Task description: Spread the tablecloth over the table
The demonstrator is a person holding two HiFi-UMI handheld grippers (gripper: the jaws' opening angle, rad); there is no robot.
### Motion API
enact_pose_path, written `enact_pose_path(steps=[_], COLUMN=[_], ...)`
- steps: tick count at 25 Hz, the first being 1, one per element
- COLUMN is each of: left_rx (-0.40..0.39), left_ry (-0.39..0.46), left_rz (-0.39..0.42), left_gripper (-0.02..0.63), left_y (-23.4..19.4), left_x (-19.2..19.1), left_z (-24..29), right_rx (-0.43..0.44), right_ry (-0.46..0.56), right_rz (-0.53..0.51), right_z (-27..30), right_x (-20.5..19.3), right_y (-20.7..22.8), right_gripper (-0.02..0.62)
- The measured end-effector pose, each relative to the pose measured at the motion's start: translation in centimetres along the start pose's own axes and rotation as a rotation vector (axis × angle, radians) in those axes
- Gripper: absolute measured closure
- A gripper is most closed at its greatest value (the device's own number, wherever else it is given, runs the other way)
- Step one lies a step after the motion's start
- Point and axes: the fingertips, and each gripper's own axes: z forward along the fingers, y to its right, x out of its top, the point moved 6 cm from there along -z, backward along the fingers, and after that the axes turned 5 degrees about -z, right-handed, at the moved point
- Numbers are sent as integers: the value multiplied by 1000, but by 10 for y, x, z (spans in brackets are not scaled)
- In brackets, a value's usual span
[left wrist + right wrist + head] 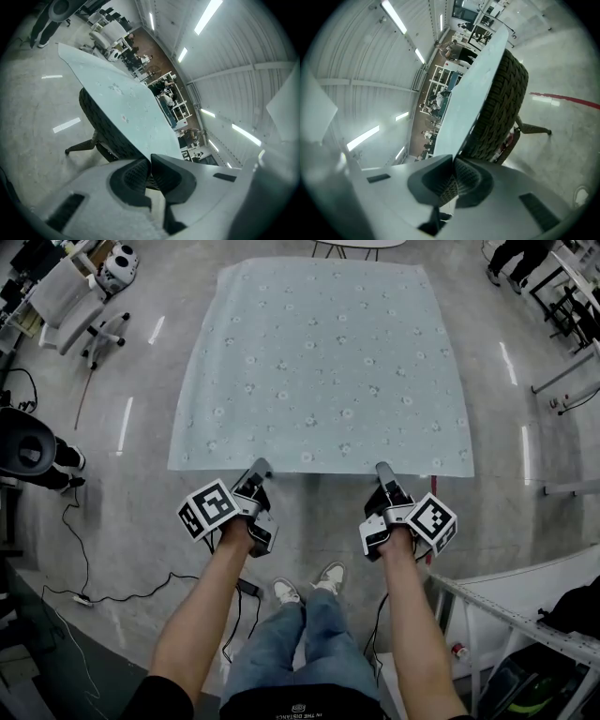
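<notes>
At my ten o'clock a white office chair [70,306] stands on the grey polished floor [141,521], and at eight o'clock a black cable [80,559] trails across it. Straight ahead at twelve o'clock the tablecloth [319,362] lies spread flat over the table, and nothing stands between me and its near edge. At four o'clock a white metal frame [511,615] runs beside me, with a black bag [572,610] behind it.

My left gripper [260,468] is clenched on the near hem at eleven o'clock, the cloth pinched between its ribbed pads. My right gripper [383,469] is clamped on the same hem at one o'clock in the same way.

The cloth is thin and pale blue-green, dotted with small flowers, roughly square. Under it the table's side [501,98] is a dark, coarse woven band, rounded, and a slim splayed leg [534,127] reaches the floor.
</notes>
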Motion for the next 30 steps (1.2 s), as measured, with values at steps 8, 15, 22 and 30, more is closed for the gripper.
enact_pose_path(steps=[8,15,22,30], left_rx=[0,-10,-23,-37], left_ry=[-29,-55,-71,-97], left_rz=[10,28,26,-4], left_gripper=[597,597,595,530], left_y=[3,12,9,16], left_x=[0,-19,-8,-6], left_z=[4,11,11,7], right_rx=[-10,-24,-61,-79], right_ry=[18,39,35,30], right_rz=[-11,-11,-25,-34], right_z=[-4,-23,-15,-17], right_x=[1,12,7,9], right_y=[1,15,8,-2], right_gripper=[591,591,591,561])
